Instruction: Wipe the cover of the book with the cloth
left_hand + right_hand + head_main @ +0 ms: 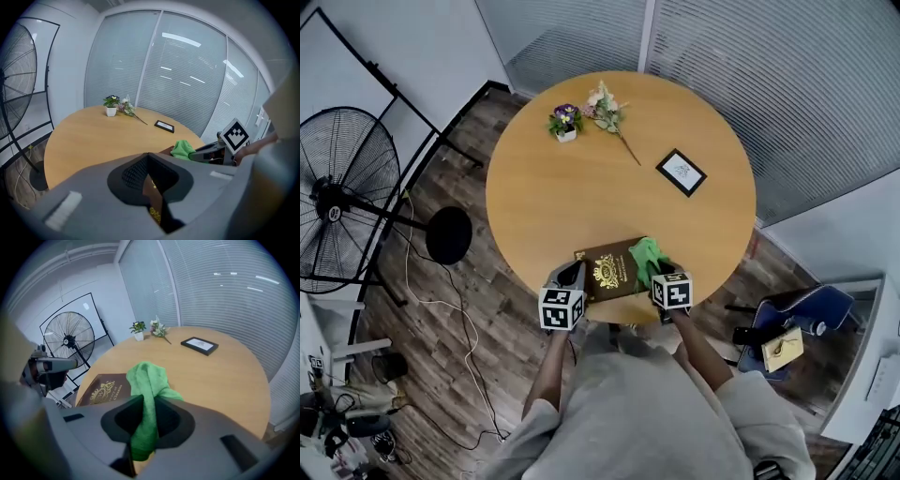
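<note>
A dark brown book [607, 270] with a gold emblem lies at the near edge of the round wooden table [581, 187]. My left gripper [570, 277] is shut on the book's left edge; a brown and gold sliver of the book [155, 197] shows between its jaws. My right gripper [662, 274] is shut on a green cloth [645, 257], which bunches up over the book's right side. In the right gripper view the cloth [148, 390] runs up from the jaws, with the book cover [102, 390] to its left.
A small potted plant [565, 121], a flower sprig [609, 112] and a black picture frame [681, 172] sit on the table's far half. A standing fan [342, 202] and floor cables are at the left. A blue chair [806, 314] stands at the right.
</note>
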Motion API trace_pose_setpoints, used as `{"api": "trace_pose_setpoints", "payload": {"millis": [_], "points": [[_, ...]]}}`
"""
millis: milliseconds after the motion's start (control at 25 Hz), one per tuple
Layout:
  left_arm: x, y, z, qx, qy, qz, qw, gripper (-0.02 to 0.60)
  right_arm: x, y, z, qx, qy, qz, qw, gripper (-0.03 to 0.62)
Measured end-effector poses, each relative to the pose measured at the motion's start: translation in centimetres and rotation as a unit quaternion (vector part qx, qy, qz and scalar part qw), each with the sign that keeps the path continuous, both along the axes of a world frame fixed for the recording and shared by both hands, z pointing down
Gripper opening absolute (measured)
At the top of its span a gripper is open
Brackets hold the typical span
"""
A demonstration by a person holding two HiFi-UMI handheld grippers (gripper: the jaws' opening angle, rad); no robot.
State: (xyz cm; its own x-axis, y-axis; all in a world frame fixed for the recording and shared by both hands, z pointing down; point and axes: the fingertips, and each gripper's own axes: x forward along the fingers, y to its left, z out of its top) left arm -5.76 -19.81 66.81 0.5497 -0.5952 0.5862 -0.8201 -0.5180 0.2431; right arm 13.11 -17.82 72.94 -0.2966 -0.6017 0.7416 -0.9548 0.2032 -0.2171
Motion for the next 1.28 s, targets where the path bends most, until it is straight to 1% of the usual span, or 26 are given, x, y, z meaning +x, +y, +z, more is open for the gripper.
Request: {"api": "trace_pose_setpoints", "payload": {"millis": [200,360,480,600,760,920,1080,1280], "points": [[0.2,0.2,-0.2,0.003,0.003,0.001,1.0,0.008,2.2,0.1,0.1,0.002,0.017,0.018,1.0,0.072],[-0.4,0.6,-0.3,0.004,0.002,-0.003,1.0,0.008,4.1,0.5,-0.1,0.004,0.032,0.034,0.999,0.072],[-0.7,0.8,-0.4,0.005,0.003,-0.007,1.0,0.008,5.2,0.5,-1.0,0.018,0.036,0.045,0.998,0.072],[-1.0,1.1,-0.4,0.005,0.003,-0.011,0.9999,0.008,5.3,0.5,-2.4,0.035,0.035,0.047,0.998,0.072],[-1.3,1.6,-0.5,0.006,0.006,-0.015,0.9999,0.008,4.2,0.5,-4.6,0.064,0.03,0.035,0.997,0.072],[-1.4,1.7,-0.6,0.008,0.005,-0.018,0.9998,0.008,2.2,0.5,-6.5,0.082,0.011,0.02,0.996,0.072],[-1.9,1.9,-0.9,0.011,0.006,-0.024,0.9996,0.008,-1.0,0.9,-8.2,0.097,-0.006,-0.013,0.995,0.072],[-2.9,2.5,-0.8,0.009,0.004,-0.037,0.9993,0.008,-5.2,1.6,-9.2,0.102,-0.031,-0.053,0.993,0.072]]}}
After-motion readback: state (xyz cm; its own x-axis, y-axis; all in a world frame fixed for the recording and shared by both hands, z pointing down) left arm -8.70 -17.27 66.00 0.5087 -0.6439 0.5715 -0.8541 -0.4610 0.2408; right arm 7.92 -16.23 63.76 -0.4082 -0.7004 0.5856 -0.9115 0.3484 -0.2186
